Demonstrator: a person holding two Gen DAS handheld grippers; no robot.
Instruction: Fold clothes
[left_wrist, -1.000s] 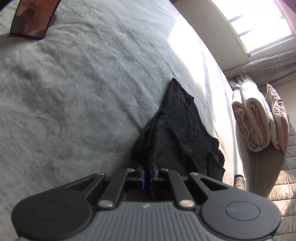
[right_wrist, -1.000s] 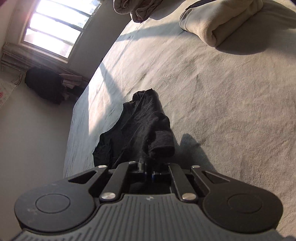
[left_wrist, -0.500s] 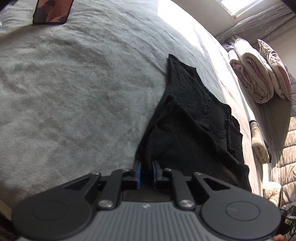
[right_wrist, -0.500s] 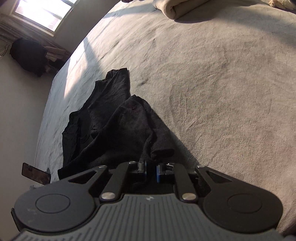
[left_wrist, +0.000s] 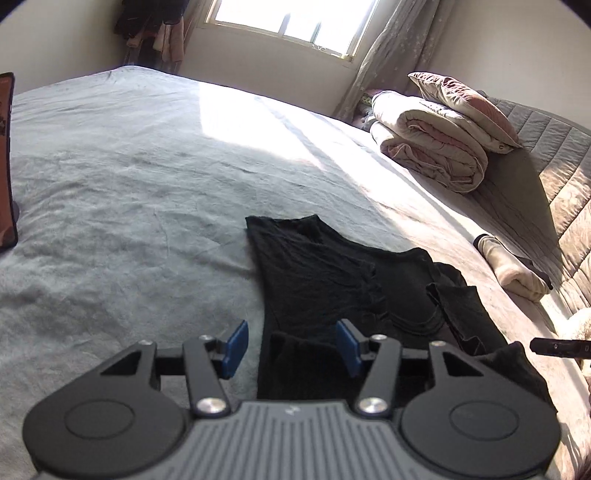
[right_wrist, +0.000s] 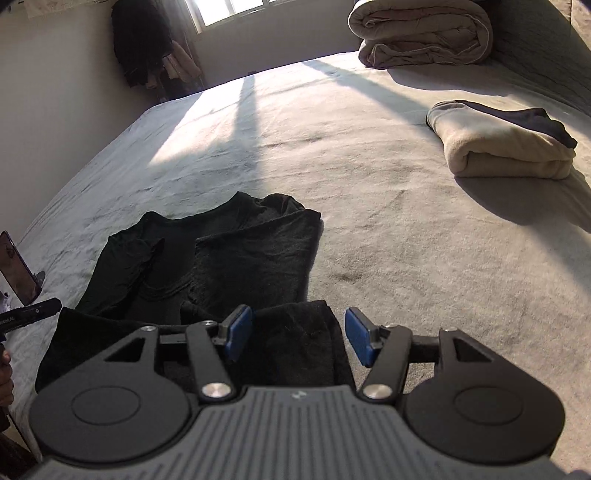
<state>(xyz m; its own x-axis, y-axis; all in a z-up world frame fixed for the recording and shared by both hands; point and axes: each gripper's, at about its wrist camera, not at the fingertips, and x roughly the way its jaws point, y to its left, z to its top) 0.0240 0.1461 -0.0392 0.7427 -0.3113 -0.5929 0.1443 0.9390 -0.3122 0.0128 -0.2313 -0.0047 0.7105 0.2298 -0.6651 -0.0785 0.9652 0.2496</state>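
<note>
In the left wrist view, the left claw (left_wrist: 291, 347) is at the bottom middle of the frame. Its two blue pads (left_wrist: 235, 349) are spread wide apart and pinch nothing. The black shirt (left_wrist: 332, 280) lies flat on the grey bed (left_wrist: 129, 177), right in front of this claw and a bit to the right of it. A folded flap of the shirt sits between the two pads, but I cannot tell if it touches them. The shirt's long side runs from the bottom of the frame up toward the middle, away from the claw. Its far end stops near the middle of the frame. At the right edge, the tip of the other tool peeks in.

In the right wrist view, the right claw (right_wrist: 298, 339) is at the bottom middle too. Its pads (right_wrist: 357, 341) are also spread wide and hold nothing. Here the shirt (right_wrist: 229, 258) lies in front of the claw and to the left. A dark folded edge (right_wrist: 295, 343) sits between the pads. The shirt's long side again runs up and away, toward the middle of the frame.

Both claws are at the near end of the shirt, the left claw by its left side and the right claw by its right side. Neither looks much closer than the other. I think the next fold has to go along that long side.

A cream folded blanket (right_wrist: 506, 147) rests in the upper right, well apart from the shirt.
</note>
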